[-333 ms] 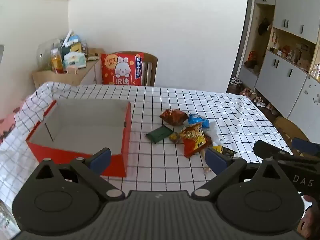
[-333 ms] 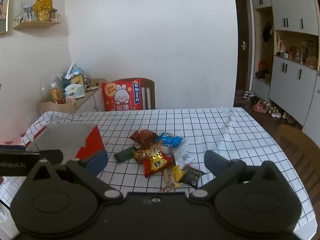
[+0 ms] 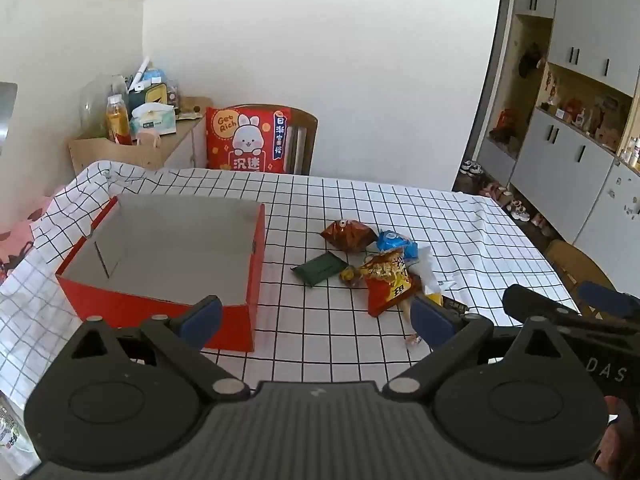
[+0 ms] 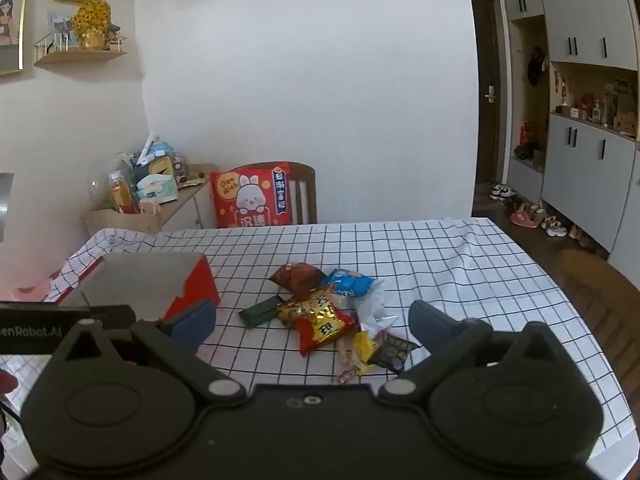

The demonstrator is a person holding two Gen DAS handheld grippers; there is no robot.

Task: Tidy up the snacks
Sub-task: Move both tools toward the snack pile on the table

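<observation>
White walls and grey cabinets (image 4: 588, 152) close in the room, and a checked tablecloth (image 3: 400, 208) covers the table before me. On its left side sits a red box (image 3: 160, 256), open at the top with nothing in it. Well apart from it, to the right, lies the heap of snacks (image 4: 324, 312): a brown bag (image 3: 348, 234), a blue bag (image 3: 394, 242), a red and yellow bag (image 3: 386, 284) on top, a green packet (image 3: 320, 268) beside them, and a few small wrapped sweets near the front edge, though what the dark one is I cannot make out. My left gripper (image 3: 316, 320) hangs above the cloth between box and heap, jaws wide apart, nothing in them. My right gripper (image 4: 312, 324) hovers short of the heap, jaws likewise wide and bare. Behind the table stands a chair (image 4: 304, 192) with a red cushion (image 4: 250, 196).
</observation>
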